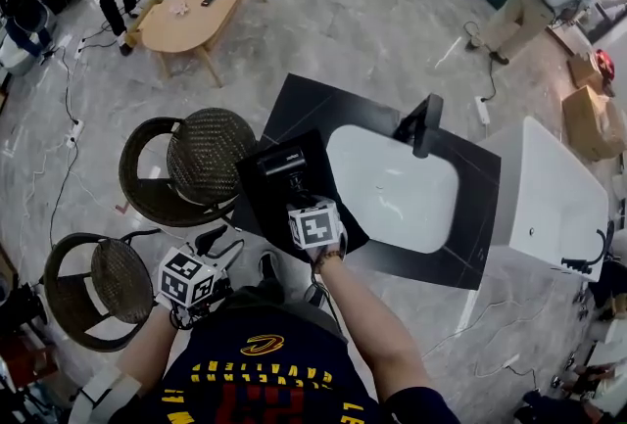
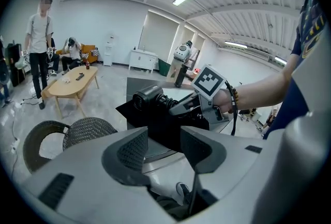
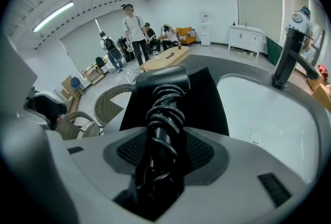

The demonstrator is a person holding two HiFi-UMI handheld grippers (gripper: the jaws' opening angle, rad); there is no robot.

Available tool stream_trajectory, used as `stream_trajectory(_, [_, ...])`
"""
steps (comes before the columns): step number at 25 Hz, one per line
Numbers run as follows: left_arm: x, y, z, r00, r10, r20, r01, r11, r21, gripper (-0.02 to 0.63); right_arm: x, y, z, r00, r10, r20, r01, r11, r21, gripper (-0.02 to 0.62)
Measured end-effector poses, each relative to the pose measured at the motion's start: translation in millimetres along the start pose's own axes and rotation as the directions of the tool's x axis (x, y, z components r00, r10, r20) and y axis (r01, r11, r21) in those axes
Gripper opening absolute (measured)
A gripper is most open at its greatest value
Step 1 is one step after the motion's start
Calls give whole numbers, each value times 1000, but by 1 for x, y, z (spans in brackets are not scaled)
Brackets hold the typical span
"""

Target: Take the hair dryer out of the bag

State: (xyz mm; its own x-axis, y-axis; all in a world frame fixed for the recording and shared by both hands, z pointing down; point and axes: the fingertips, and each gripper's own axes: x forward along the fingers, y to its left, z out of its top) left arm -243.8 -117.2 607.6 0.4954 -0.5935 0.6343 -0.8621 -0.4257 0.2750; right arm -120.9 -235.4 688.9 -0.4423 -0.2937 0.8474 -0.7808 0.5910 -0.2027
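A black hair dryer [image 1: 283,163] with its cord wound round the handle [image 3: 164,114] is held over a black bag [image 1: 263,207]. The bag lies flat on the left corner of a black counter [image 1: 470,167]. My right gripper [image 1: 299,199] is shut on the corded handle, and the dryer's head [image 3: 160,79] points away from it. In the left gripper view the dryer [image 2: 147,96] sticks out leftward from the right gripper [image 2: 189,105], above the bag [image 2: 155,127]. My left gripper [image 1: 217,252] hangs open and empty near my body, left of the counter, its jaws [image 2: 164,148] apart.
A white sink basin [image 1: 392,187] with a black faucet [image 1: 423,123] fills the counter's middle. Two wicker chairs [image 1: 201,153] [image 1: 98,280] stand to the left. A white cabinet [image 1: 554,197] is at the right. A wooden table [image 1: 196,1] and people are farther back.
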Motion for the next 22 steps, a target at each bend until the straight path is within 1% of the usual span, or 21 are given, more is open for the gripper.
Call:
stream_trajectory(6, [2,19,-1,1000,4,-6,-4,1000,-4,196,12,6,-2,1000,-25,-2,25,999,22,216])
stream_trajectory(11, [2,33,0,1000,22,1,-22,1000,-18,196,20,9,-6,999,-24,-33,25,999,23,217])
stream_trajectory(14, [2,39,0,999,35,6,-35,999,-26,196,22,14,-4,999,-20,-29,21,999,31,218])
stream_trajectory(19, [0,44,1,998,57,16,-56,998,-36,195,22,17,-5,1000,-20,-21,20,1000,2,219])
stream_trajectory(20, [-1,45,0,998,65,17,-64,997,-36,195,19,18,-5,1000,-19,-12,19,1000,-5,225])
stream_trajectory(21, [-3,47,0,997,75,17,-74,997,-35,195,15,17,-5,1000,-18,-5,18,1000,-16,243])
stream_trajectory(22, [-5,50,0,996,88,16,-87,996,-32,196,9,16,-7,1000,-23,-2,23,999,-31,244])
